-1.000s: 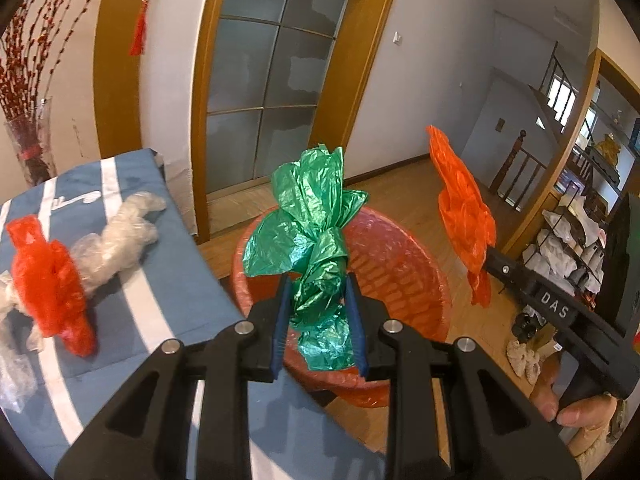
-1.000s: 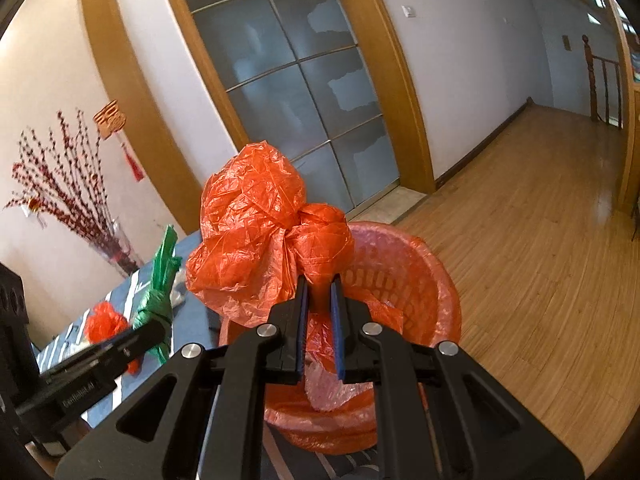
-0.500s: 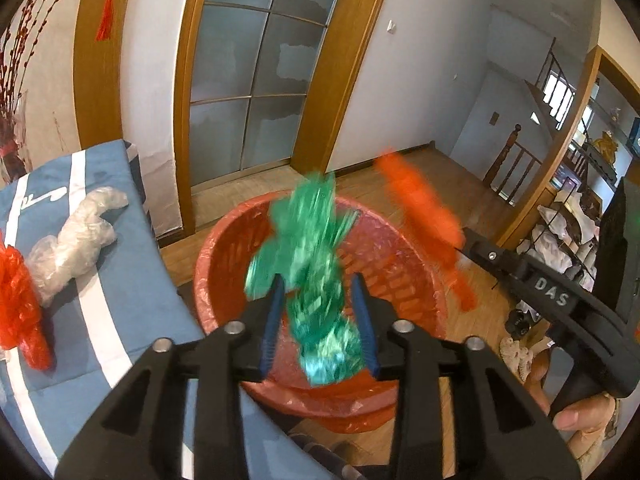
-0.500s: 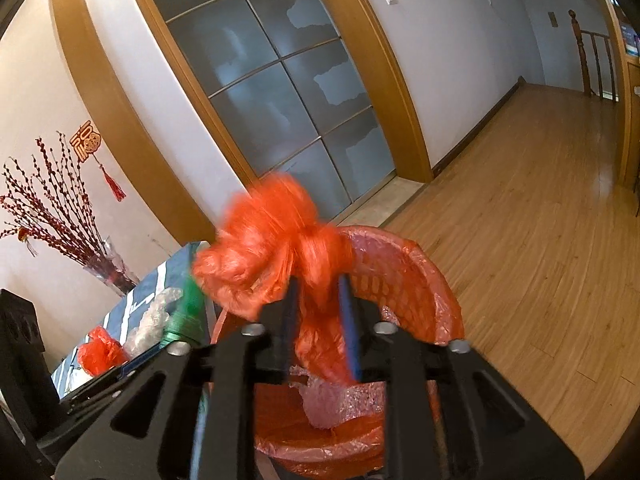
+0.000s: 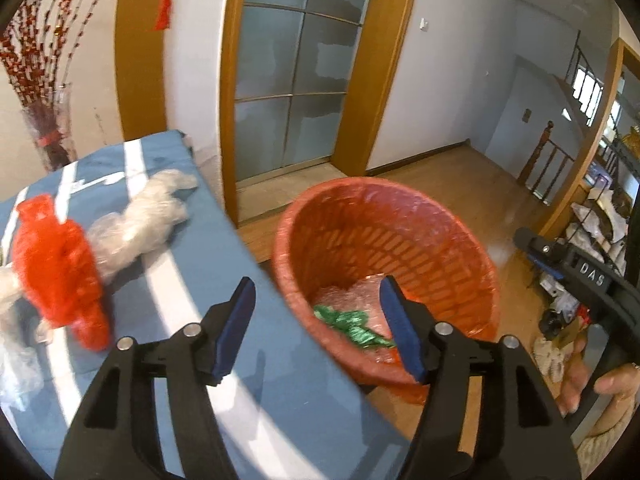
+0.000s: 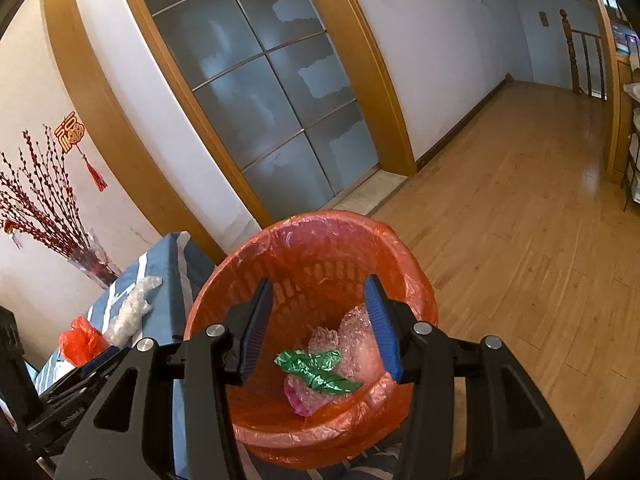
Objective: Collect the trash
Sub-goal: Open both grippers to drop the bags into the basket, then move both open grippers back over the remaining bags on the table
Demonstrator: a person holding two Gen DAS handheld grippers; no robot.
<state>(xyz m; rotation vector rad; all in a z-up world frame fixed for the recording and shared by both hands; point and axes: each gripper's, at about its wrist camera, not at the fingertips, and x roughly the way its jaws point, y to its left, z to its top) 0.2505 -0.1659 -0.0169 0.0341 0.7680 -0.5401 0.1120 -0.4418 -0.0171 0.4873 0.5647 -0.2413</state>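
Left wrist view, biggest first: blue striped tabletop [image 5: 168, 280], then the orange mesh basket [image 5: 384, 216] with its orange liner just beside the table's right edge, on the wood floor.

Inside the basket: crumpled green plastic bag [image 6: 316, 368] on top of clear bubble wrap [image 6: 352, 340] and a pinkish scrap, at the basket bottom. An orange bag may be down there too; hard to tell against the orange liner.

On the table, left of the basket: red plastic bag [image 5: 56, 268] and, just beside it on the basket side, a twisted clear plastic wad [image 5: 144, 216], touching or nearly. More clear film at the far left edge, blurred.

Handling, my read: all of it is thin film, very light, soft and crushable, somewhat slippery, not fragile. Best to pinch the bunched middle or a knot of the red bag, not a loose flap, which would slide out.

Left gripper [image 5: 316, 320]: jaws have just been opening, now spread wide, nothing between them, released, hovering over the table edge and near rim of the basket.

Right gripper [image 6: 320, 324]: jaws also just been opening, moderately apart, empty, hanging above the basket mouth with the green bag lying below, not touched. A hand [image 5: 600, 384] holds its handle, right of the basket.
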